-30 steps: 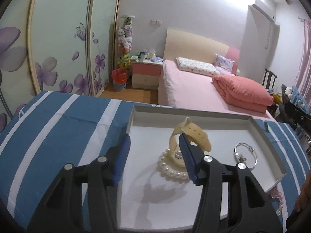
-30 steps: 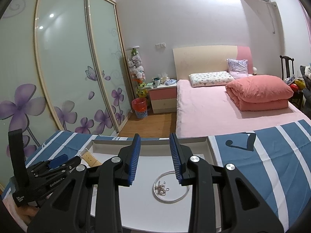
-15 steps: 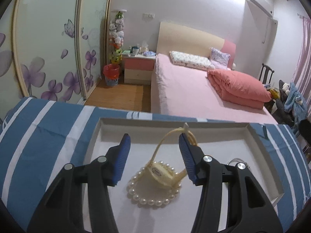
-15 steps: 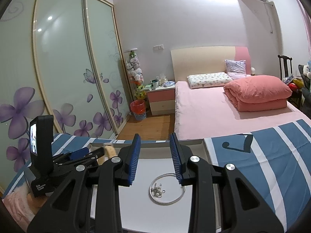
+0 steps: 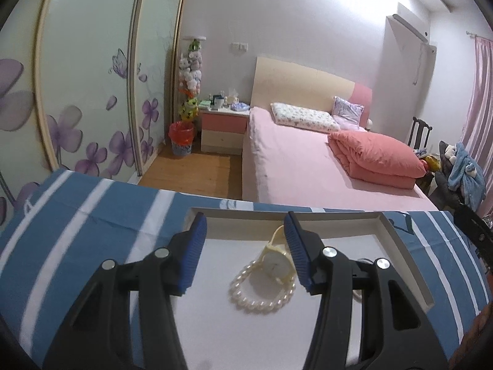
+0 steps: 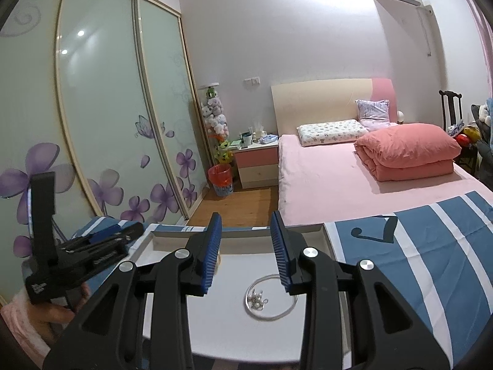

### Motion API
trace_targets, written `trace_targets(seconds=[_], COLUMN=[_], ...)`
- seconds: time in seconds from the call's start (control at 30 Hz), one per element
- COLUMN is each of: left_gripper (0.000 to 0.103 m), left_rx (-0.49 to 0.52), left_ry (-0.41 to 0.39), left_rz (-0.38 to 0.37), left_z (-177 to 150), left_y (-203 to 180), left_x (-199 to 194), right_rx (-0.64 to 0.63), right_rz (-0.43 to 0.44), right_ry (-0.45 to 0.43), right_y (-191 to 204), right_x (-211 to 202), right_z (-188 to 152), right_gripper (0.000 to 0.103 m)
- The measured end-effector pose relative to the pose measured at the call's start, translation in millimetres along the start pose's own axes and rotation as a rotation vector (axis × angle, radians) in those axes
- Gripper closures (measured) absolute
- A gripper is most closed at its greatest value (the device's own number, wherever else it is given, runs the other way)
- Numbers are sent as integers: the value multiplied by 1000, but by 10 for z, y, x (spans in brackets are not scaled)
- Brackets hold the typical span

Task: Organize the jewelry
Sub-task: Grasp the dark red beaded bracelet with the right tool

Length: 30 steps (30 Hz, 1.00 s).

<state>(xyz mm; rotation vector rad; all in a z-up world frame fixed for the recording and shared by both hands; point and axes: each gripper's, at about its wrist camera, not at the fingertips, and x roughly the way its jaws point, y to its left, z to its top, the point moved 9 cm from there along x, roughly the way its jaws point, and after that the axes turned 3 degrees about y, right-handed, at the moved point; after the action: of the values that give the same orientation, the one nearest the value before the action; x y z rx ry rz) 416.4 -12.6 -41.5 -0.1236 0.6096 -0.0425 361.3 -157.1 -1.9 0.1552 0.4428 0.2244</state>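
Left gripper (image 5: 245, 231), jaws apart and empty, has drawn back from the watch (image 5: 276, 264) now lying on the pearl bracelet (image 5: 261, 291) in the tray (image 5: 403, 248); right gripper (image 6: 245, 232), also apart, hovers over the silver bangle (image 6: 271, 297), likely next.

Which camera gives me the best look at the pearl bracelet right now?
The left wrist view. There the pearl bracelet lies in the open on the white tray, looped around the yellow watch, just ahead of the open left gripper. The right wrist view does not show it; only a silver bangle is visible there.
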Motion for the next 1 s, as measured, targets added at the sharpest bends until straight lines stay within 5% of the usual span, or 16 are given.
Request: trace_targets(seconds=[0.27,0.5,0.77,1.0], left_gripper=[43,39,35,35], left_rx=[30,21,24,20], left_ry=[-48,-39,2,20], left_rz=[4,-1,1,6], left_z=[-396,-973,-1375,-1478], left_y=[268,513,642,722], left_x=[-888,-1379,-1562,-1592], right_rx=[-70,-96,-125,-137], right_rz=[-29,-41,-35,-71], right_ry=[49,213,402,483], right_y=[52,64,187,213], right_x=[-450,-712,-709,-555], right_z=[-314,-998,-1663,-1862], right_gripper=[68,65,41,24])
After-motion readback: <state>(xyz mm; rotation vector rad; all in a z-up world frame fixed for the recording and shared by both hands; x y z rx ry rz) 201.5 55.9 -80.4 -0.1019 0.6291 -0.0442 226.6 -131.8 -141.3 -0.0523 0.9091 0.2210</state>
